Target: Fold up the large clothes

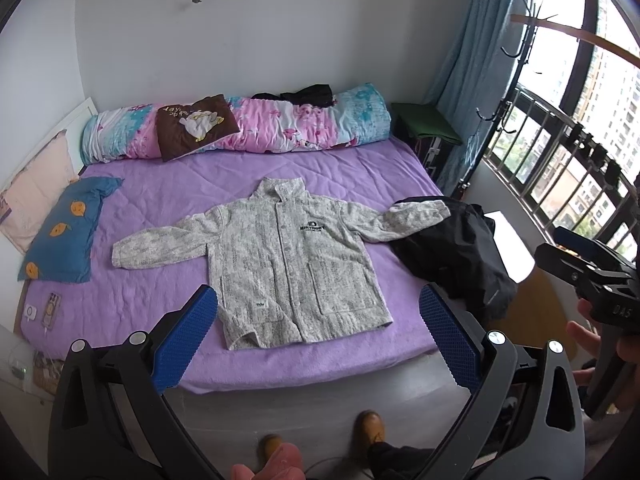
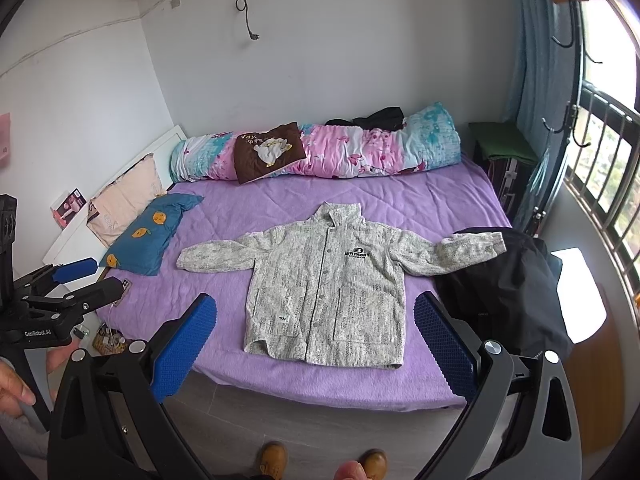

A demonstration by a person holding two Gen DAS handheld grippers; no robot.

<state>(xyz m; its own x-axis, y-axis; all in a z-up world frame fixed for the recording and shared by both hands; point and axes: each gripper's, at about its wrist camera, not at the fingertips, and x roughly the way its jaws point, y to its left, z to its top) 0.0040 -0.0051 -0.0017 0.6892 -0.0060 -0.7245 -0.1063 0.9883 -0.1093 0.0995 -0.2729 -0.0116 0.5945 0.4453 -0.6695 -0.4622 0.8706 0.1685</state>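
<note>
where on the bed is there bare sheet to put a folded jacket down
Bare sheet: the band between the quilt roll and the jacket collar, and the near left corner below the blue pillow. The right edge is crowded: a black garment lies under the jacket's sleeve. Both tongs are open and hold nothing.

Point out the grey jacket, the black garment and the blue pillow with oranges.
grey jacket (image 1: pixel 292 264): left wrist view, on its buttoned front, below the chest logo.
black garment (image 2: pixel 508 292): right wrist view, on its crumpled middle at the bed's right edge.
blue pillow (image 1: pixel 64 232): left wrist view, on its middle, between the orange prints.
</note>
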